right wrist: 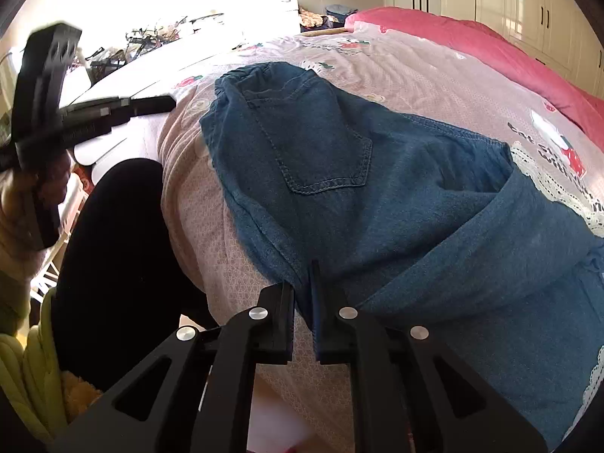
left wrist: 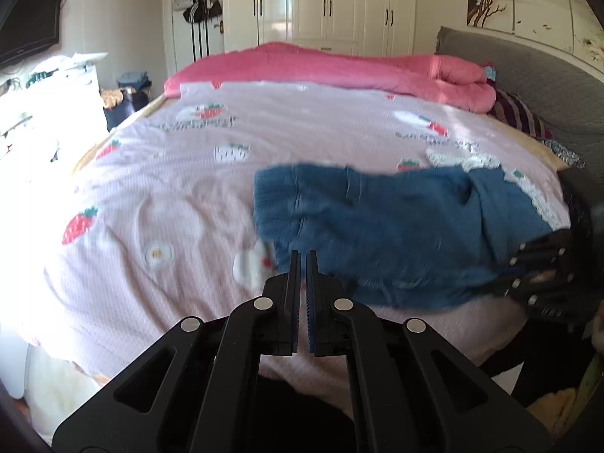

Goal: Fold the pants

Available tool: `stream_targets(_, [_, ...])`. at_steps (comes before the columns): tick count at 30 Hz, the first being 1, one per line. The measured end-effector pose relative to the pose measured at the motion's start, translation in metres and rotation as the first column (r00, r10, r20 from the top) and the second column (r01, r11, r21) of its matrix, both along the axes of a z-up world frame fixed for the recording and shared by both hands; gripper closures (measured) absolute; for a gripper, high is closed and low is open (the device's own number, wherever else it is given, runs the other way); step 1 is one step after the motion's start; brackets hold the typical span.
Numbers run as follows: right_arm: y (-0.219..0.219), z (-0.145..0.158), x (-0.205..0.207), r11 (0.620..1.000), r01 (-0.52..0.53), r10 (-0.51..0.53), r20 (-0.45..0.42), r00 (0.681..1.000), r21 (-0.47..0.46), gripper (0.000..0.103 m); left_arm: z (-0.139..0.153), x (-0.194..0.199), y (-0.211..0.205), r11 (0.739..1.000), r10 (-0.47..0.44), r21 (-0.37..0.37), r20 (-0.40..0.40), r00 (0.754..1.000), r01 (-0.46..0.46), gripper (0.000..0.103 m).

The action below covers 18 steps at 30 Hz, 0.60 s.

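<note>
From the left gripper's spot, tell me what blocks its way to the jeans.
Nothing visible does. The left gripper is shut and empty, held above the pink strawberry bedspread, and the jeans lie just ahead to its right with only bare bedspread between. The right gripper is already shut on the jeans' near edge.

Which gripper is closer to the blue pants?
The right one. The right gripper is shut on the near edge of the blue pants. The left gripper is shut on nothing, beside the pants and apart from them, over the pink bedspread.
</note>
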State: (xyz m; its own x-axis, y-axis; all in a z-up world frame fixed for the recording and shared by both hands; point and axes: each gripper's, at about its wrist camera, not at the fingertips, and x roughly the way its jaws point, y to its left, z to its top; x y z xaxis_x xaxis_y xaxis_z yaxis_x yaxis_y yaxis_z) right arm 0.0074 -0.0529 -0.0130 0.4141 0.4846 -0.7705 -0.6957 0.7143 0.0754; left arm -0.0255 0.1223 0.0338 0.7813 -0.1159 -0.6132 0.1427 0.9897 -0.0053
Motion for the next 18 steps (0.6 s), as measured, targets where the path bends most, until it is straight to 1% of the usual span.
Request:
stream_targets(3, [-0.001, -0.003, -0.001, 1.0, 0.011, -0.011, -0.015, 1.0, 0.005, 0.095, 0.014, 0.01, -0.018, 0.999, -0.042, 0.008, 0.037, 0.998, 0.042, 0.103])
stream_targets(4, [-0.002, -0.003, -0.002, 1.0, 0.014, -0.014, -0.016, 1.0, 0.006, 0.095, 0.015, 0.016, -0.025, 0.998, -0.057, 0.01, 0.035, 0.998, 0.056, 0.103])
stream_targets(5, [-0.003, -0.004, -0.003, 1.0, 0.021, -0.021, -0.021, 1.0, 0.011, 0.095, 0.015, 0.022, -0.032, 0.998, -0.062, 0.01, 0.022, 0.998, 0.062, 0.103])
stream_targets(7, [-0.005, -0.005, -0.004, 1.0, 0.025, -0.024, -0.028, 0.999, 0.016, 0.095, 0.01, 0.038, -0.043, 0.995, -0.09, -0.041, -0.02, 0.996, 0.089, 0.103])
stream_targets(9, [-0.007, -0.006, -0.004, 0.999, 0.032, -0.031, -0.039, 0.999, 0.023, 0.095, 0.0, 0.049, -0.051, 0.992, -0.107, -0.069, -0.054, 0.993, 0.103, 0.103])
stream_targets(11, [-0.011, -0.004, -0.006, 0.998, 0.043, -0.041, -0.045, 0.998, 0.036, 0.095, -0.016, 0.055, -0.059, 0.993, -0.109, -0.048, -0.099, 0.989, 0.105, 0.103])
stream_targets(13, [-0.014, -0.001, -0.007, 0.998, 0.047, -0.044, -0.053, 0.998, 0.051, 0.095, -0.039, 0.062, -0.059, 0.996, -0.088, -0.024, -0.166, 0.982, 0.086, 0.103])
stream_targets(14, [-0.016, 0.002, -0.008, 0.997, 0.05, -0.047, -0.061, 0.997, 0.061, 0.094, -0.051, 0.064, -0.056, 0.997, -0.07, -0.028, -0.202, 0.977, 0.065, 0.103])
stream_targets(15, [-0.017, 0.004, -0.009, 0.996, 0.052, -0.047, -0.067, 0.997, 0.072, 0.093, -0.058, 0.065, -0.053, 0.997, -0.071, -0.046, -0.22, 0.973, 0.062, 0.103])
stream_targets(16, [-0.019, 0.008, -0.009, 0.995, 0.053, -0.047, -0.067, 0.997, 0.084, 0.093, -0.062, 0.064, -0.051, 0.996, -0.075, -0.059, -0.22, 0.973, 0.063, 0.103])
stream_targets(18, [-0.022, 0.016, -0.011, 0.992, 0.063, -0.056, -0.062, 0.997, 0.108, 0.092, -0.063, 0.062, -0.05, 0.996, -0.079, -0.064, -0.213, 0.974, 0.067, 0.103])
